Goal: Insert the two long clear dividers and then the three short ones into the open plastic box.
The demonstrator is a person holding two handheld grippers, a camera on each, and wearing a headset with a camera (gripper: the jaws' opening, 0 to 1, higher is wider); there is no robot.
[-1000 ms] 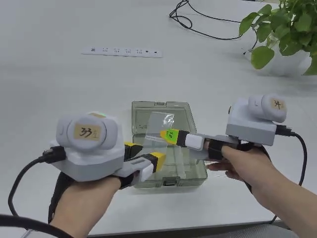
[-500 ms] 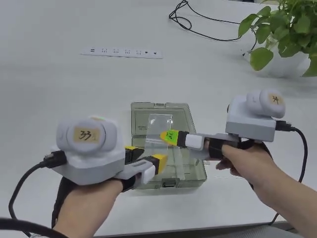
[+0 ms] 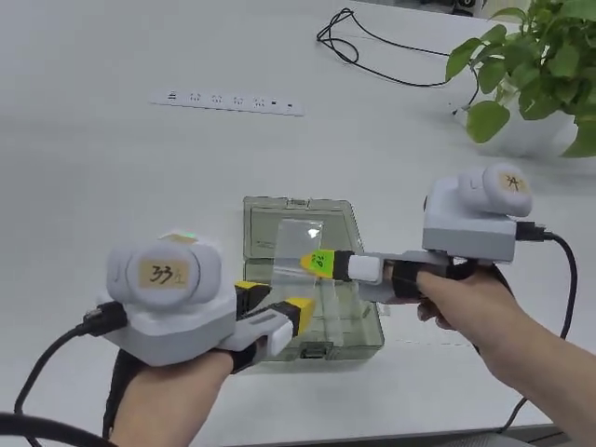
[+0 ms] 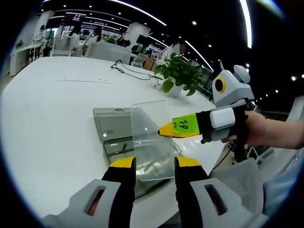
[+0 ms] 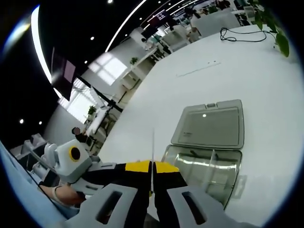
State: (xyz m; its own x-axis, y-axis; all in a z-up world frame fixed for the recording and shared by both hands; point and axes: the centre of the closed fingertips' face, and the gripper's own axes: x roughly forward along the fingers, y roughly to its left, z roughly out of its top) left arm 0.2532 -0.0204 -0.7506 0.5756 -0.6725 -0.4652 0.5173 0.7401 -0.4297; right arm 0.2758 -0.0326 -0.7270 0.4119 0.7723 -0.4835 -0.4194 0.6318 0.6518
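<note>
Divider (image 3: 300, 244) lower, tight between right fingers (image 3: 320, 262)

left gripper (image 3: 277, 303) sits low at near left, left hand (image 3: 172, 386) gripping it from below, jaws apart, pointing forward and right. right gripper (image 3: 318, 262) reaches in from the right, roughly level, right hand (image 3: 461, 303) wrapped round its handle, forearm running off to the lower right. its jaws are pinched tight on a clear divider (image 4: 148, 126), edge-on between them in the right gripper view. right tips are just above and beyond the left tips, not touching.
</note>
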